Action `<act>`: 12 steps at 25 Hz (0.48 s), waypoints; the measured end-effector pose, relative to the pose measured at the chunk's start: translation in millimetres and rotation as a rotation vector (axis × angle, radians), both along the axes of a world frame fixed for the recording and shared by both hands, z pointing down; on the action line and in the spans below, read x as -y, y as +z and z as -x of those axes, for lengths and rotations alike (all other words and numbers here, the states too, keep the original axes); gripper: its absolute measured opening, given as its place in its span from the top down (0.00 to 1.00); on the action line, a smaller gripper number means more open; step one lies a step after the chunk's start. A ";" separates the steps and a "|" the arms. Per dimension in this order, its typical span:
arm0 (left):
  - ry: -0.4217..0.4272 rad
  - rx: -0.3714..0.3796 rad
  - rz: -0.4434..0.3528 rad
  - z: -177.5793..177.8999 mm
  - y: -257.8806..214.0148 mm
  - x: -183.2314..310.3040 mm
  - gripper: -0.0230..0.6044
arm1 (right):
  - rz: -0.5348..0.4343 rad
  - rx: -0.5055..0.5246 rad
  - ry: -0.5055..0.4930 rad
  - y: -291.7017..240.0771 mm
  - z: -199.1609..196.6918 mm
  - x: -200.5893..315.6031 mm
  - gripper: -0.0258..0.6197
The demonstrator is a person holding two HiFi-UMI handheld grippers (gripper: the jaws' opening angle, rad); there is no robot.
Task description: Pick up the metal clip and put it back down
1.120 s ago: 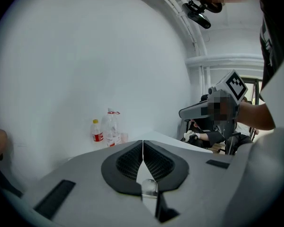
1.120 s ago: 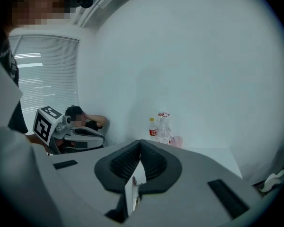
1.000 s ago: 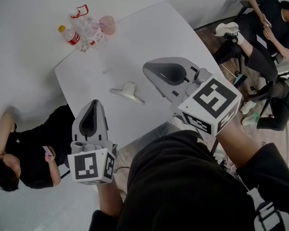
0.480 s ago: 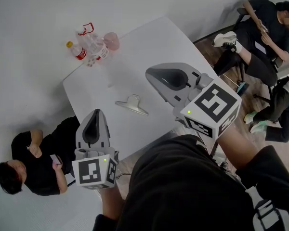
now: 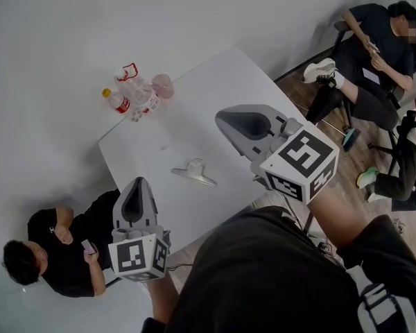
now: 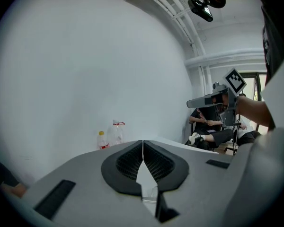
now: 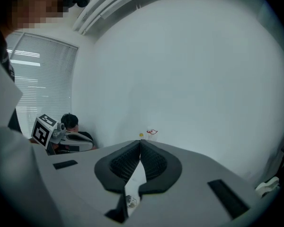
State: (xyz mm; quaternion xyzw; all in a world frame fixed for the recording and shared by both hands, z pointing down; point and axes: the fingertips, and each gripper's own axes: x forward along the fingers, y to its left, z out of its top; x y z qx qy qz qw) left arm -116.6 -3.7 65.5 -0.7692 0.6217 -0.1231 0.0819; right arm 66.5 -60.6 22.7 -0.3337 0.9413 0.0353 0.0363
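Shut and empty, the left gripper (image 5: 135, 184) and right gripper (image 5: 222, 119) are held above the white table's (image 5: 215, 82) near edge; the silver metal clip (image 5: 194, 173) is seen lying between them, crosswise, apparently nearer the left.

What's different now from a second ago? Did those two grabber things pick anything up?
The left gripper and right gripper have risen a little away from the table, which looks smaller as the view pulls back. Nothing was taken hold of or let go: both are shut and empty. The metal clip lies in the same spot on the table, and the bottles stay at its far corner.
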 end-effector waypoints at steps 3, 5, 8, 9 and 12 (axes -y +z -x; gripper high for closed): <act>-0.001 0.008 -0.011 1.0 -2.9 1.8 0.93 | -0.014 0.005 0.019 -7.0 -8.8 1.7 0.93; -0.005 0.010 -0.020 3.0 -4.8 1.3 0.93 | -0.020 0.008 0.027 -10.7 -13.1 1.0 0.93; -0.002 0.018 -0.032 4.9 -7.1 5.8 0.93 | -0.037 0.016 0.035 -16.2 -15.7 2.0 0.93; -0.001 0.022 -0.036 5.5 -7.6 7.9 0.93 | -0.043 0.020 0.033 -17.8 -14.7 3.3 0.93; -0.002 0.029 -0.040 7.5 -7.2 12.4 0.93 | -0.051 0.031 0.014 -19.0 -7.2 6.4 0.93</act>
